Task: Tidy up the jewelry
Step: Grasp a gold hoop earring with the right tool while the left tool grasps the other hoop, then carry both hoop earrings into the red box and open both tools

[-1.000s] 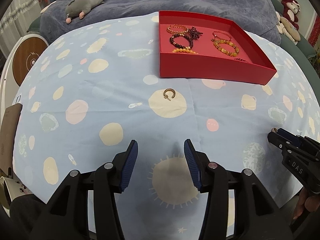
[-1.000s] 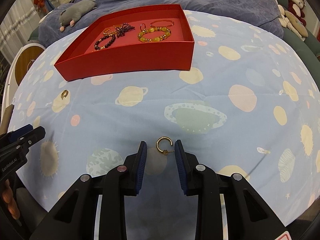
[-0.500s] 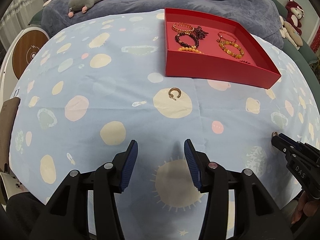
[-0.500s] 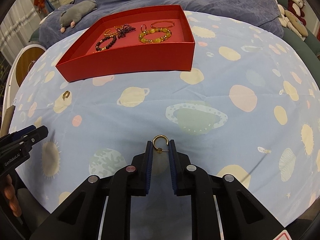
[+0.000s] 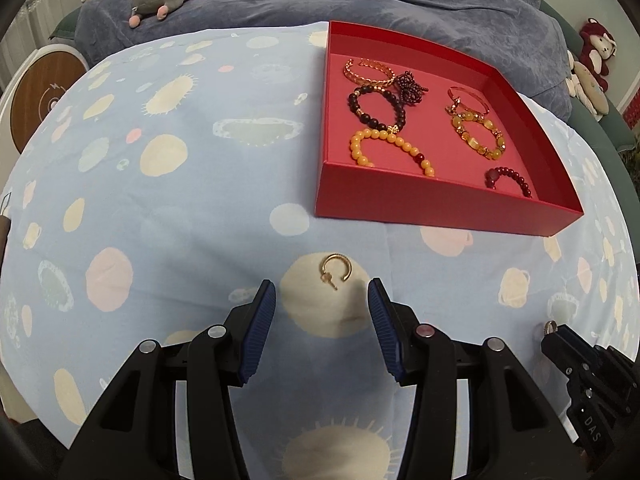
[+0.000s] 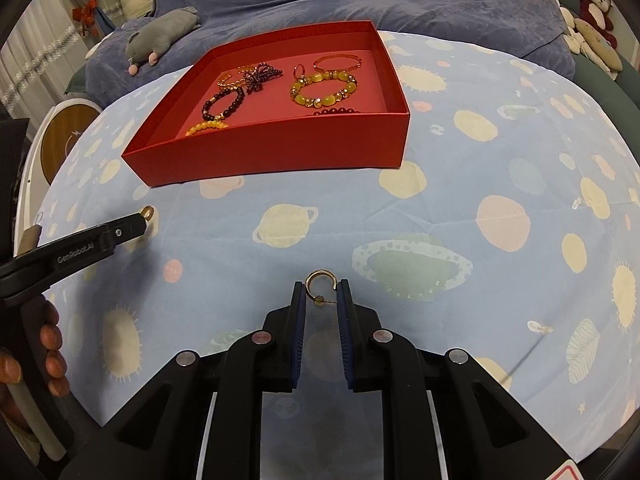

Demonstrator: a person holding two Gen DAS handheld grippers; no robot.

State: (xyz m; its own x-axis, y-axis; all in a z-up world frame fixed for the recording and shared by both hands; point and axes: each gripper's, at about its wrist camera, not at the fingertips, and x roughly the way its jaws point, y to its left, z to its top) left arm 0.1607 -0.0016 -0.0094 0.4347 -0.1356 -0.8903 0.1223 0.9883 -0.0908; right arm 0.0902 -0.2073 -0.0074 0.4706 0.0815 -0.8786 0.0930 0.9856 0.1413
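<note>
Right claw point(image 6: 321, 294) pinched shut on gold hoop earring point(image 6: 319, 280), near worktop's front edge. Left claw point(image 5: 322, 300) gaped wide, empty, second earring point(image 5: 335, 270) just ahead. Red tray point(image 5: 440, 208) toward far edge. Advice: straddle hoop squarely, close gently.

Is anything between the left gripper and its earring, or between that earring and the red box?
Nothing visible. The left gripper is open, and the earring lies on bare cloth just ahead of its fingertips. Only cloth separates the earring from the red box; the box's near wall would need clearing to drop it inside.
</note>
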